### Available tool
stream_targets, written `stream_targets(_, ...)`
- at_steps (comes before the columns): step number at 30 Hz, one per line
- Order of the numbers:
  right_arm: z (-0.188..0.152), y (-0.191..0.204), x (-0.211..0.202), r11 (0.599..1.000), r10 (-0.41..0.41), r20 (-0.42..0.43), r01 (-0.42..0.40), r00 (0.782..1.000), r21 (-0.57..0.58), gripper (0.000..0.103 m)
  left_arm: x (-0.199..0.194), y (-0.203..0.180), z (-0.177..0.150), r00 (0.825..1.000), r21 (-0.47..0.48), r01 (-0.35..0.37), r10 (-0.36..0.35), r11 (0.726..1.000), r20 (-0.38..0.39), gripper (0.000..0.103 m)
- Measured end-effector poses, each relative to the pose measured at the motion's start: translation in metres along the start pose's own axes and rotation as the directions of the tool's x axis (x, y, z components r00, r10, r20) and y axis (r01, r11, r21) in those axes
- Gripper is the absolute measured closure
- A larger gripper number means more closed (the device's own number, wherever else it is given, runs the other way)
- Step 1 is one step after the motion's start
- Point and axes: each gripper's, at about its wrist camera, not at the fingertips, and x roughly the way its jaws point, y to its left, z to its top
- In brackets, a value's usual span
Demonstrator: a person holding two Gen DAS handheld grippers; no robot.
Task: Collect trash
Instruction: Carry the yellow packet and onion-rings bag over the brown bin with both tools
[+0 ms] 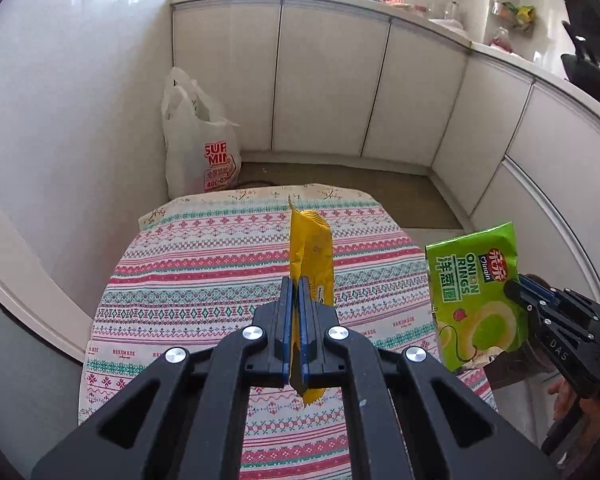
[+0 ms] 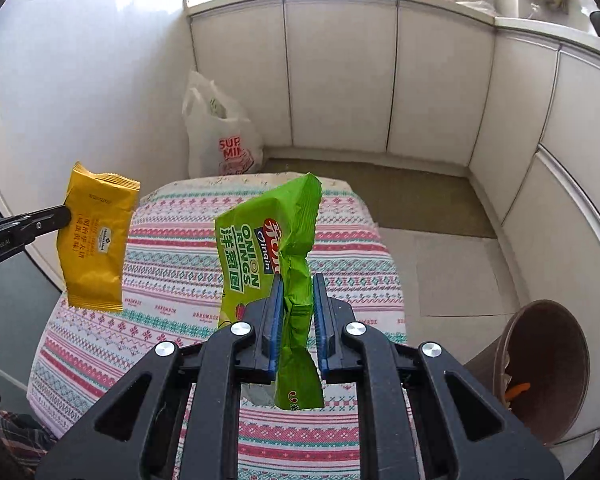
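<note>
Left gripper (image 1: pixel 296 292) jaws clamp yellow wrapper (image 1: pixel 311 256), frame centre; right gripper (image 2: pixel 296 292) jaws pinch green onion-rings bag (image 2: pixel 268 232) above striped table (image 2: pixel 172 264).

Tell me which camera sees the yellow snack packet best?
The right wrist view: there the yellow snack packet shows its whole flat printed face, pinched by the left gripper. The left wrist view sees it only edge-on, a thin strip between the fingers.

Right claw (image 2: pixel 296 312) clamps crumpled green onion-rings packet (image 2: pixel 260 248) above patterned worktop (image 2: pixel 172 248). Left claw (image 2: pixel 66 214) pinches yellow wrapper (image 2: pixel 96 248). Brown bin (image 2: pixel 548 364) lower right.
</note>
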Motion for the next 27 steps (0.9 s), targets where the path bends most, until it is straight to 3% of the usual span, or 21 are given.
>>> stream_targets(4,0.004,-0.015,-0.019,0.998,-0.063,0.092,0.06,0.994,0.037,0.09,-0.008,-0.013,0.007,0.998,-0.005,0.01,-0.01,1.0,0.065,0.1)
stream_targets(9,0.007,-0.038,-0.045,0.987,-0.153,0.194,0.139,0.969,0.085,0.09,-0.019,-0.04,0.015,0.988,0.009,0.059,-0.059,0.998,0.142,0.1)
stream_targets(19,-0.001,-0.09,-0.096,0.946,-0.318,0.314,0.278,0.895,0.164,0.09,-0.038,-0.115,0.024,0.946,0.079,0.167,-0.182,0.983,0.269,0.1)
stream_targets(27,-0.015,-0.139,-0.129,0.888,-0.449,0.34,0.369,0.826,0.275,0.09,-0.04,-0.179,0.028,0.909,0.138,0.271,-0.3,0.953,0.29,0.1)
